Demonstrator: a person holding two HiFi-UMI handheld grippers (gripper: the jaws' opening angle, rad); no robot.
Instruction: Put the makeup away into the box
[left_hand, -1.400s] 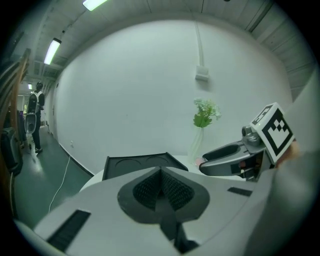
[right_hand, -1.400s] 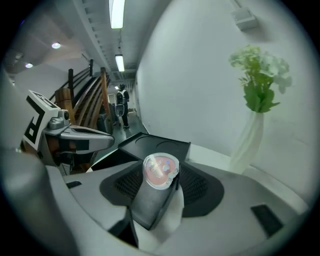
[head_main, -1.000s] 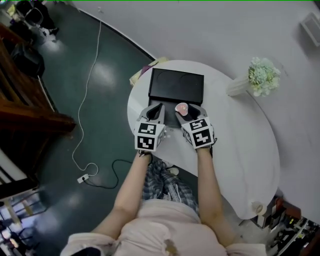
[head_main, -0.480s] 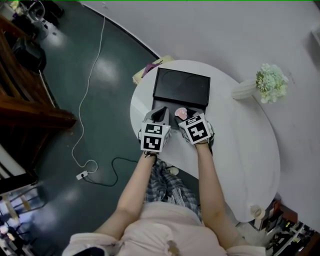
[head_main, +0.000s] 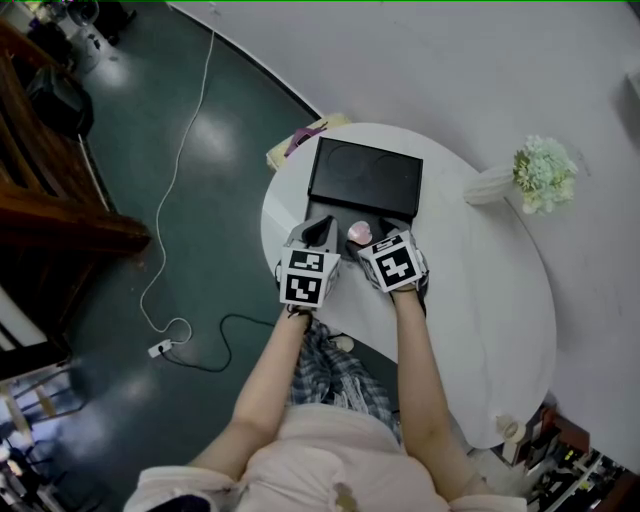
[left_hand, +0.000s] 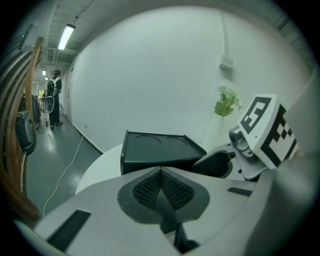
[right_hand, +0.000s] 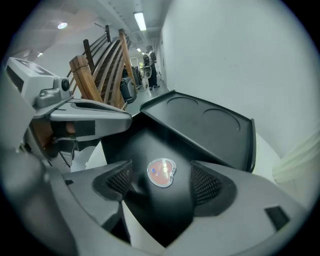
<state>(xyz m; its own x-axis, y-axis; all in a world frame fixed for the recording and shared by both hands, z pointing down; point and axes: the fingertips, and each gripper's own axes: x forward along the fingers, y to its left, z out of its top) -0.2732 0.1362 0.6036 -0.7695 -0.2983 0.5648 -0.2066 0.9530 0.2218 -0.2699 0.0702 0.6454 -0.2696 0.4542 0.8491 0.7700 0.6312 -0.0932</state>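
Observation:
A black box stands on the round white table (head_main: 480, 290) with its lid (head_main: 365, 178) raised toward the back. A pink heart-shaped makeup compact (right_hand: 161, 172) lies flat on the box floor (right_hand: 150, 145). In the head view the compact (head_main: 359, 232) shows just ahead of my right gripper (head_main: 370, 238). My right gripper (right_hand: 162, 182) hangs over it with jaws opening. The compact sits between the pads (right_hand: 205, 184) and neither touches it. My left gripper (left_hand: 161, 172) is shut on nothing, beside the box's near left corner (head_main: 318, 232). The lid (left_hand: 155, 149) rises behind it.
A white vase (head_main: 487, 185) with pale green flowers (head_main: 543, 170) lies at the table's back right. Papers (head_main: 300, 140) poke out at the table's far left edge. A cable (head_main: 170, 300) trails over the dark floor to the left, near wooden rails (head_main: 60, 220).
My right gripper sank lower into the box and its jaws spread apart. The compact it held now lies loose on the box floor. The left gripper kept still.

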